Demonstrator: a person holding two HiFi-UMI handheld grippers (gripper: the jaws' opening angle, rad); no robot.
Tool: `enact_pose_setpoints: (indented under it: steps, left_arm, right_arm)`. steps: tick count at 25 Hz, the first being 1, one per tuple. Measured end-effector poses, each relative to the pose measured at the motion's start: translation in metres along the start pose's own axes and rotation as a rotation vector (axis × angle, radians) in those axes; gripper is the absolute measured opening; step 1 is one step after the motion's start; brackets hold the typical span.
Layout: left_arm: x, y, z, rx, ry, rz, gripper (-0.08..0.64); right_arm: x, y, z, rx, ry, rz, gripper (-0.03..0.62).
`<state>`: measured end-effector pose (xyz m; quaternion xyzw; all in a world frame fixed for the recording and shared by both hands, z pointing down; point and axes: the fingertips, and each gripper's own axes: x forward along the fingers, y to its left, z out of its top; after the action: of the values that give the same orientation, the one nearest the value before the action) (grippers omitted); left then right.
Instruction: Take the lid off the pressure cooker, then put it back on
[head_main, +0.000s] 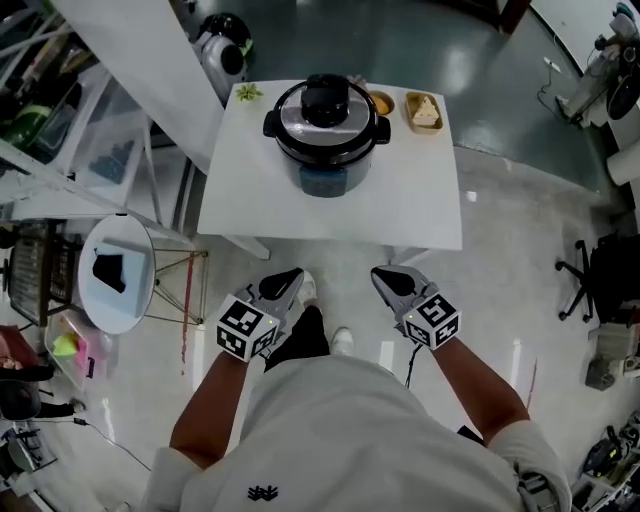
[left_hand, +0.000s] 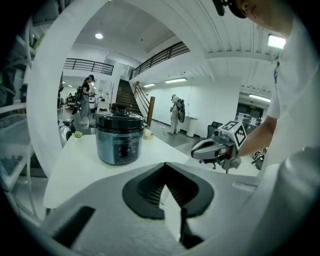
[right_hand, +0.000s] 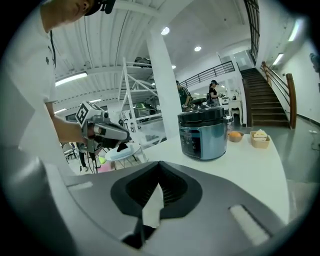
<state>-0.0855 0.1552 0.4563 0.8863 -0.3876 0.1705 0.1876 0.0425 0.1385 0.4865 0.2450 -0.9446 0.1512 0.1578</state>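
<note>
A square white table (head_main: 420, 205) stands ahead of both pairs of jaws, its near edge close beyond their tips but apart from them. At its far end, ahead and to the right of the right jaws, sit a small round bowl with orange contents (head_main: 381, 102) and, just beside it, a tan square tray holding pale food (head_main: 425, 110). A small green sprig-like thing (head_main: 248, 93) lies at the far corner, ahead and left of the left jaws. Well to the left of the left jaws stands a round white side table (head_main: 135, 300) bearing a black object (head_main: 108, 270). Far right of the right jaws is a black office chair (head_main: 600, 275). A dark staircase (right_hand: 265, 95) rises far ahead.
</note>
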Motion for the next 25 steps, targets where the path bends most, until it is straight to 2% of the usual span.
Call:
enact_pose_setpoints:
  steps: [3,8,10,16,20,25]
  left_arm:
    - [-0.012,-0.027,-0.015,0.013,0.032,-0.003,0.006]
    - [-0.031,-0.051,-0.028,-0.046,0.043,-0.041,0.006]
    - [-0.038,-0.056,-0.03,-0.046,0.048,-0.064,0.006]
    - [-0.072,-0.056,-0.019,-0.011,0.031,-0.101,0.006]
    - [-0.095,-0.049,-0.022,-0.018,0.026,-0.1,0.006]
    - [-0.108,-0.045,-0.029,-0.021,0.024,-0.115,0.006]
  right_arm:
    - [-0.015,0.023,-0.014,-0.006,0.015,0.013,0.012]
    - [-0.035,0.056,-0.029,0.003,0.04,0.012,0.012]
    - [-0.039,0.066,-0.03,0.005,0.046,0.004,0.012]
    - [-0.038,0.09,-0.01,0.012,0.022,-0.035,0.012]
    - [-0.032,0.104,0.007,0.007,-0.003,-0.053,0.012]
    - [-0.027,0.127,0.008,0.007,0.012,-0.057,0.012]
